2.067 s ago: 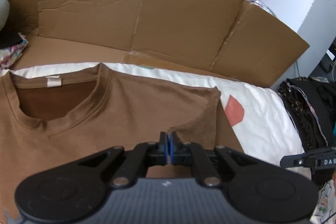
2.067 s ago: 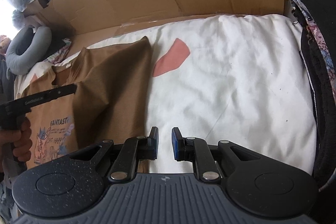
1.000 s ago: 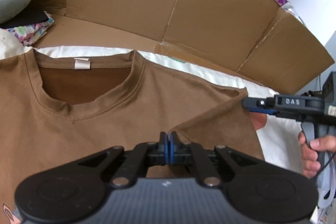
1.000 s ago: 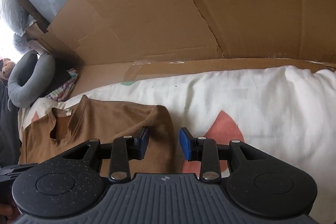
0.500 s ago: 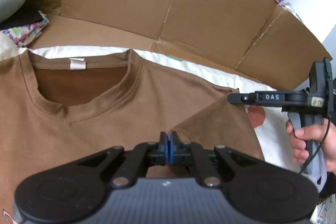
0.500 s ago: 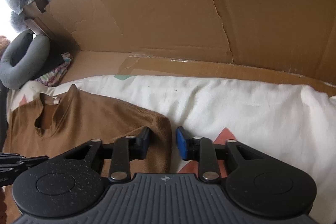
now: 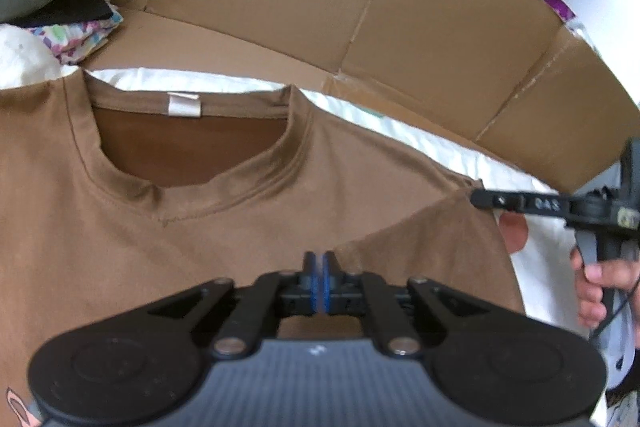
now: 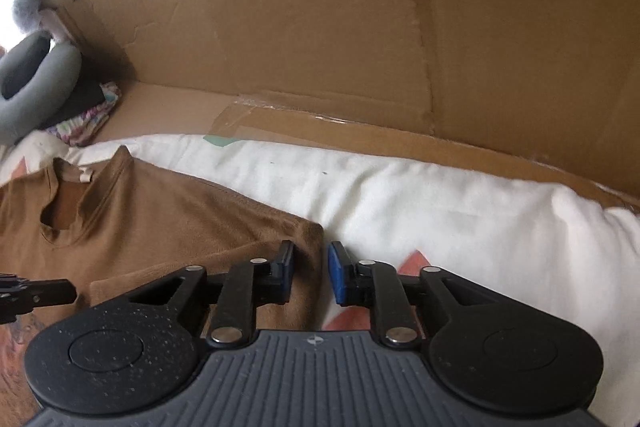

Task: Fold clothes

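- The left gripper (image 7: 321, 281) is seen with its two blue pads nearly together and opening; whether cloth is pinched there cannot be told.
- The right gripper (image 8: 310, 273) is opening, its pads astride the folded sleeve edge.
- One brown cotton T-shirt (image 7: 248, 211) is spread on one white patterned quilt (image 8: 420, 195).
- One brown cardboard wall (image 8: 340, 27) is set behind.

White padded quilt with salmon-pink shapes (image 8: 440, 211), brown short-sleeved T-shirt (image 7: 140, 227) spread flat on it, neckline toward the creased brown cardboard sheet (image 8: 320, 27) bordering the quilt's far edge
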Action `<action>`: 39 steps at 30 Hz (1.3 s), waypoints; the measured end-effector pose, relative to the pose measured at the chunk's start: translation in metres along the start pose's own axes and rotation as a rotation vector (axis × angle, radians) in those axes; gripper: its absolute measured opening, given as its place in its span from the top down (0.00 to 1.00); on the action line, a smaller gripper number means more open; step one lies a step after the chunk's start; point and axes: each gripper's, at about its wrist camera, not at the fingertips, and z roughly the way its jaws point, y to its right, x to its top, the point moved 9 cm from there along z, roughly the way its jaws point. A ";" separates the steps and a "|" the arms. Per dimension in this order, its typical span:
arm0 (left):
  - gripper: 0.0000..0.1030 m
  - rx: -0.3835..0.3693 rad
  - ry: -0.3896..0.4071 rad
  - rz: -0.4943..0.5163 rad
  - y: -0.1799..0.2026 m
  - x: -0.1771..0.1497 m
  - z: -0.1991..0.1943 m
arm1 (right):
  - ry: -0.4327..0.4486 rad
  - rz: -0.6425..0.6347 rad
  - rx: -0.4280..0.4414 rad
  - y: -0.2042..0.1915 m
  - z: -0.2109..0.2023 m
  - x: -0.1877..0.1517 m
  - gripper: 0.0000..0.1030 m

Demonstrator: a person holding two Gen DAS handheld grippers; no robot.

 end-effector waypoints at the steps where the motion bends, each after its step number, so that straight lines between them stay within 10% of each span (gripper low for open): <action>1: 0.89 0.001 0.006 -0.003 -0.001 0.002 -0.001 | 0.005 0.015 0.000 0.003 -0.004 -0.001 0.71; 6: 0.65 -0.015 0.023 0.026 0.002 0.006 -0.002 | 0.039 0.081 0.014 0.016 -0.026 -0.005 0.69; 31: 0.59 -0.039 0.046 0.076 0.021 -0.003 0.024 | 0.064 0.080 0.020 0.021 -0.030 -0.011 0.69; 35: 0.88 -0.024 0.038 0.091 0.026 -0.004 0.030 | 0.068 0.057 0.024 0.014 -0.024 -0.005 0.69; 39: 0.96 -0.010 0.045 0.129 0.030 -0.006 0.027 | 0.060 0.029 0.026 0.009 -0.013 -0.001 0.69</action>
